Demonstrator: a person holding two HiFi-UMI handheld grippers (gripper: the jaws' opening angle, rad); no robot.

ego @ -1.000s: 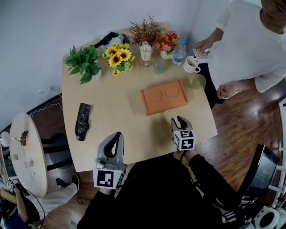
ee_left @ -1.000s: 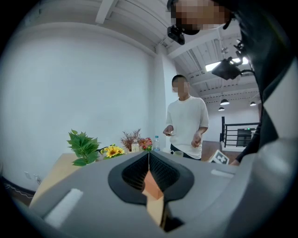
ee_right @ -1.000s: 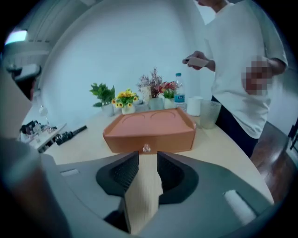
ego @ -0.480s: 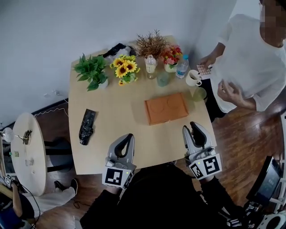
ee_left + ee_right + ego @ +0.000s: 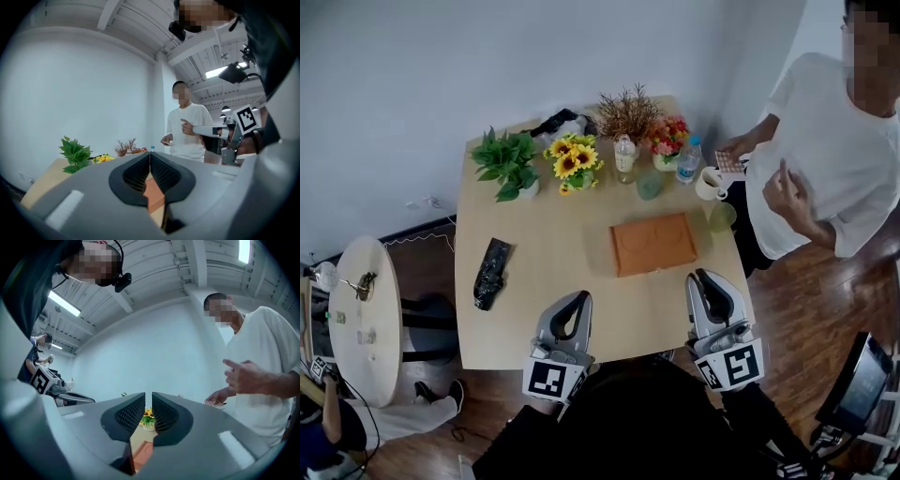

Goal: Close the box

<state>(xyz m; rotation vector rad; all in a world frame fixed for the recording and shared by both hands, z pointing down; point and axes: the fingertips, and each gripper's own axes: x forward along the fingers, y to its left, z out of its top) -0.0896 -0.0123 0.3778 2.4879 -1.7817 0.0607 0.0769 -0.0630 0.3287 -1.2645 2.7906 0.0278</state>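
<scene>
One orange box lies flat on the wooden table, right of centre. Its lid is down, so nothing inside shows.

Beyond the box, along the far edge, stand four plants: a leafy green one, sunflowers, a brown dried bunch and red-pink flowers, each in a small pot. Two bottles stand among them, one beside the sunflowers and one with a blue cap by the red flowers.

There are two greenish tumblers, one behind the box and one to its right, and one white mug. I cannot tell what they hold. One black remote-like object lies well left of the box.

Both grippers hang at the near edge, short of the box. The left gripper has its jaws pressed together, empty. The right gripper has just been closing; its jaws stand a narrow slit apart with nothing between. One person in a white shirt stands right of the box.
</scene>
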